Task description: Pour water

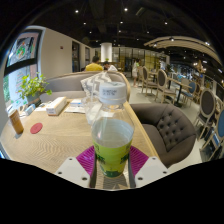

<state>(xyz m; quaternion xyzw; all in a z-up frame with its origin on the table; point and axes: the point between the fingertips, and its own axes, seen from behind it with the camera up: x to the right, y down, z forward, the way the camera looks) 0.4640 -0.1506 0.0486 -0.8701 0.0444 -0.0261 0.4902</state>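
Observation:
A clear plastic bottle (111,128) with a white cap and a green label stands upright between my fingers, its lower part filled with yellow-green liquid. My gripper (112,166) is shut on the bottle, the magenta pads (85,158) pressing its green label from both sides. The bottle is held above the near end of a long wooden table (55,140). No cup or glass shows in view.
On the table's left side lie a red coaster (36,128), a white box (52,106), a brown object (16,122) and a potted plant (32,88). A grey tufted armchair (170,128) stands to the right. Chairs and café tables fill the background.

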